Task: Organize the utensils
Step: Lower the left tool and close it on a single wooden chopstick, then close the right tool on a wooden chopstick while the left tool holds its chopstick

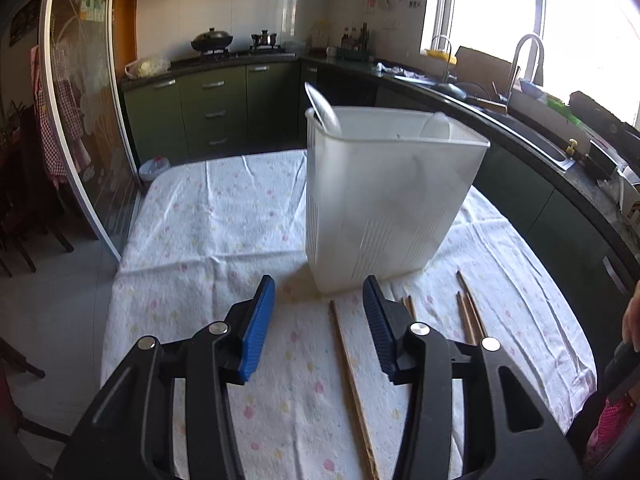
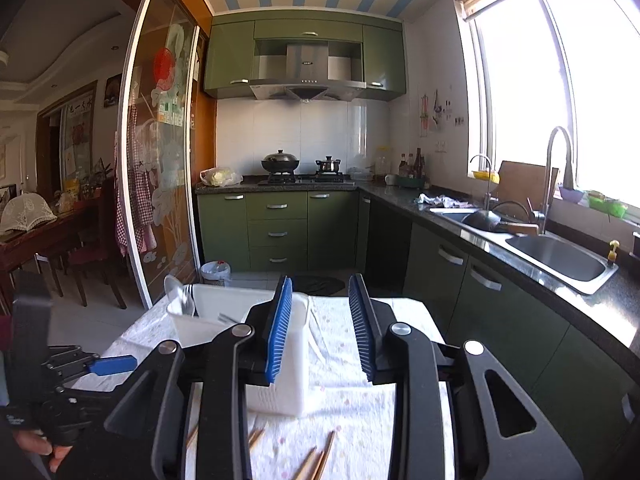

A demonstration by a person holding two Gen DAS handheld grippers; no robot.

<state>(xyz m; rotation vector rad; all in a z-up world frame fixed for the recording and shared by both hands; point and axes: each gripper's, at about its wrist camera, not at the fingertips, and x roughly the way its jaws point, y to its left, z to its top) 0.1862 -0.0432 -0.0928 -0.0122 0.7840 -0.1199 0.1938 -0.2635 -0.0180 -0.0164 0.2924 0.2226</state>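
Note:
A white translucent plastic utensil holder (image 1: 384,200) stands on the cloth-covered table (image 1: 208,232). A spoon (image 1: 324,110) leans in its far left corner, and a pale utensil shows at its right. Several wooden chopsticks (image 1: 352,384) lie on the cloth in front of it, more (image 1: 470,312) to the right. My left gripper (image 1: 320,296) is open and empty, just short of the holder, above one chopstick. My right gripper (image 2: 318,312) is open and empty, raised above the holder (image 2: 280,388), with chopsticks (image 2: 316,460) below. The left gripper (image 2: 108,364) shows at the left in the right wrist view.
Green kitchen cabinets and a dark counter (image 1: 520,136) with a sink (image 2: 560,256) run along the right. A stove with a wok (image 2: 280,162) is at the back. A sliding glass door (image 2: 160,160) stands to the left. A bin (image 2: 216,270) sits on the floor beyond the table.

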